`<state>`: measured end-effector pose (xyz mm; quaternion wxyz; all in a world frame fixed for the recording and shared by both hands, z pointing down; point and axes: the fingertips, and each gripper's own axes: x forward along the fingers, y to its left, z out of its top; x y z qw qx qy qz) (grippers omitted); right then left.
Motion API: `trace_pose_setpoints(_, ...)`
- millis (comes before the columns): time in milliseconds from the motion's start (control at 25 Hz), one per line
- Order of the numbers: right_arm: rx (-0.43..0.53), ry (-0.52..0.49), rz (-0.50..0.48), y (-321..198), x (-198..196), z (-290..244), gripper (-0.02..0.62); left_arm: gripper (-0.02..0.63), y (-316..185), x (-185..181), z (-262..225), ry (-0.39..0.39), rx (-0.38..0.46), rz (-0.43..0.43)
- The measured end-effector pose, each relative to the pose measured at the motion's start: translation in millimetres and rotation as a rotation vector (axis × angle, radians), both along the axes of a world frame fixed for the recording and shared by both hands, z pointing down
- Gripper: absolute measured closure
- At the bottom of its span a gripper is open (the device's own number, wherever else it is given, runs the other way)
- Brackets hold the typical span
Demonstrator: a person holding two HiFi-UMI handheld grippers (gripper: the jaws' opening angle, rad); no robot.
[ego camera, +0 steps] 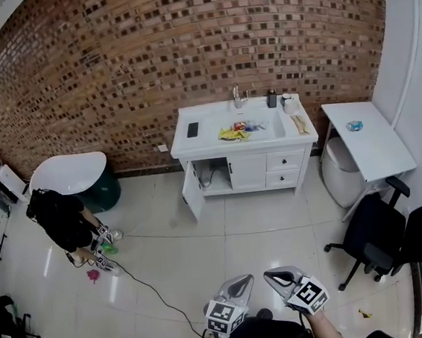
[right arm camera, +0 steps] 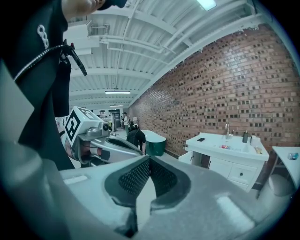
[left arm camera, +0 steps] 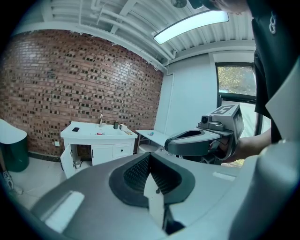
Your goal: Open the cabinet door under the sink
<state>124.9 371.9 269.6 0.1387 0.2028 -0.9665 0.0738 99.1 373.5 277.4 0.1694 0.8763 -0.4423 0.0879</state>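
Grey and clamped together on nothing, my left gripper [ego camera: 243,280] and right gripper [ego camera: 272,276] sit side by side; well off at eleven o'clock, the white sink vanity's [ego camera: 247,171] upright cabinet door [ego camera: 192,192] already stands ajar, nearer my left.

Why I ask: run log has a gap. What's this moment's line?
left gripper: shut, empty | right gripper: shut, empty | cabinet door: open | sink cabinet: far off

brick wall [ego camera: 183,47]: red-brown, dark-speckled | sink cabinet [ego camera: 249,172]: white | floor [ego camera: 263,234]: pale glossy tiles | office chair [ego camera: 375,231]: black
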Motion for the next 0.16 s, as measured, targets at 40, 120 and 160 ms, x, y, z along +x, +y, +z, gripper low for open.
trace_pose_setpoints(40,0.000,0.000,0.000,-0.7,-0.2,-0.1,0.604,0.591,-0.3,-0.4,-0.3,-0.001,0.001,0.000)
trace_pose_setpoints(120,0.001,0.000,0.001,-1.8,-0.4,-0.2,0.603,0.591,-0.6,-1.1,-0.4,-0.002,0.002,0.000)
trace_pose_setpoints(160,0.001,0.000,0.002,-2.4,-0.4,-0.1,0.604,0.591,-0.7,-1.5,-0.2,-0.002,0.002,-0.001)
